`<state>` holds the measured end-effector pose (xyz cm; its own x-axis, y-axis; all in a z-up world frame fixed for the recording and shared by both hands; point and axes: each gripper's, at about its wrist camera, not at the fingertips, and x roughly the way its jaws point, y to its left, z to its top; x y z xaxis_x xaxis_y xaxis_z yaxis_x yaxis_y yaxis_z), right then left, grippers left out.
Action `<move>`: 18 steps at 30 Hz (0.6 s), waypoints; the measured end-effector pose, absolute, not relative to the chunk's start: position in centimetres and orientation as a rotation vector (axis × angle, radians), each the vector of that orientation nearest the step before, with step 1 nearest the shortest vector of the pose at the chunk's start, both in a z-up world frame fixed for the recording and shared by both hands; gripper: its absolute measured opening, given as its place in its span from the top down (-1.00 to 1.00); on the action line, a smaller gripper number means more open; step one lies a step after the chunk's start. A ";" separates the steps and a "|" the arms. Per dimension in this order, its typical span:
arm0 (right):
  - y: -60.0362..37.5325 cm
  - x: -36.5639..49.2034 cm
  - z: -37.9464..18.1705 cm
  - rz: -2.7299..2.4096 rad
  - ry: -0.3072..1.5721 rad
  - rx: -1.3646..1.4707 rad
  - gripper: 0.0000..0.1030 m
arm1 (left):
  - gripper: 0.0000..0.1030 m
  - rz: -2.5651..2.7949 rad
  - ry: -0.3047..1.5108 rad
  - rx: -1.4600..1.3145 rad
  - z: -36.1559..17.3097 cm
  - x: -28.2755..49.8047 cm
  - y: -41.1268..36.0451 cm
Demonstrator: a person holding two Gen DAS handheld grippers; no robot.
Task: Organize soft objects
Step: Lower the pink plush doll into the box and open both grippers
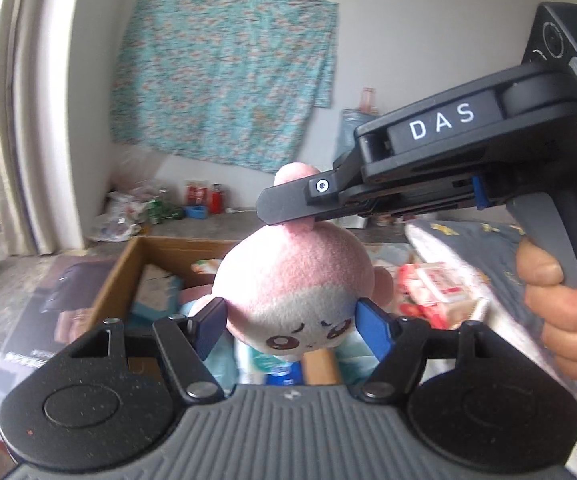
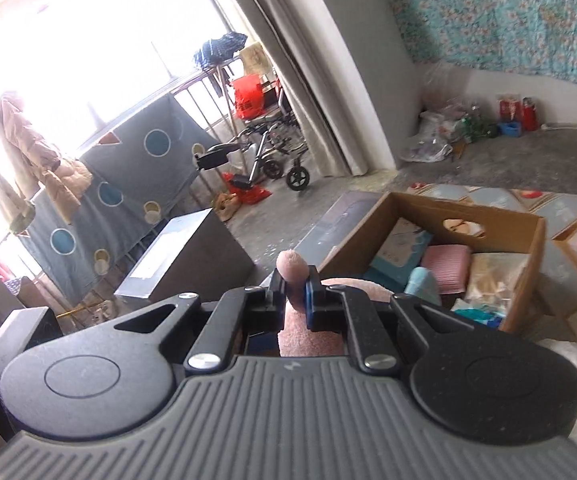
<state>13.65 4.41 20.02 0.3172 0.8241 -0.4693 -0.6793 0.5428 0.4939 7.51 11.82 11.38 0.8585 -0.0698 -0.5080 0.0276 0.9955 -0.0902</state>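
A pink and white plush toy (image 1: 292, 280) with an embroidered face hangs in the air above an open cardboard box (image 1: 122, 276). My right gripper (image 1: 272, 204) comes in from the right and is shut on the toy's pink top nub. In the right wrist view the nub (image 2: 293, 270) sits pinched between the fingers of the right gripper (image 2: 293, 294). My left gripper (image 1: 292, 330) is open, its blue pads on either side of the toy's face without clearly pressing it. The box (image 2: 528, 248) holds several soft packets and cloths.
A dark flat carton (image 1: 28, 320) lies left of the box. A quilt (image 1: 488, 248) with packets on it lies to the right. A dark square box (image 2: 192, 256), a wheelchair (image 2: 272, 152) and hung laundry stand near the window. Bags and bottles (image 2: 468, 128) line the far wall.
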 end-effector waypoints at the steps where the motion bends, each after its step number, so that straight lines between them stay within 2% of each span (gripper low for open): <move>1: 5.9 14.2 19.7 1.014 0.771 0.230 0.85 | -0.40 -0.026 0.543 -0.085 11.3 7.6 12.8; 9: 14.8 19.8 13.7 1.081 1.003 0.357 0.85 | -0.40 0.107 0.647 -0.119 8.7 9.3 19.2; 16: 19.3 27.5 1.2 0.969 1.346 0.457 0.85 | -0.37 0.179 0.728 -0.136 5.5 11.0 22.8; 18: 19.8 29.3 -2.0 0.904 1.389 0.429 0.85 | -0.37 0.188 0.743 -0.148 5.0 11.4 23.3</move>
<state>29.34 19.85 -1.95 -0.0691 0.7545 -0.6526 -0.2907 0.6106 0.7367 11.43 23.29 4.99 0.7208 0.1168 -0.6832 -0.2216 0.9728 -0.0675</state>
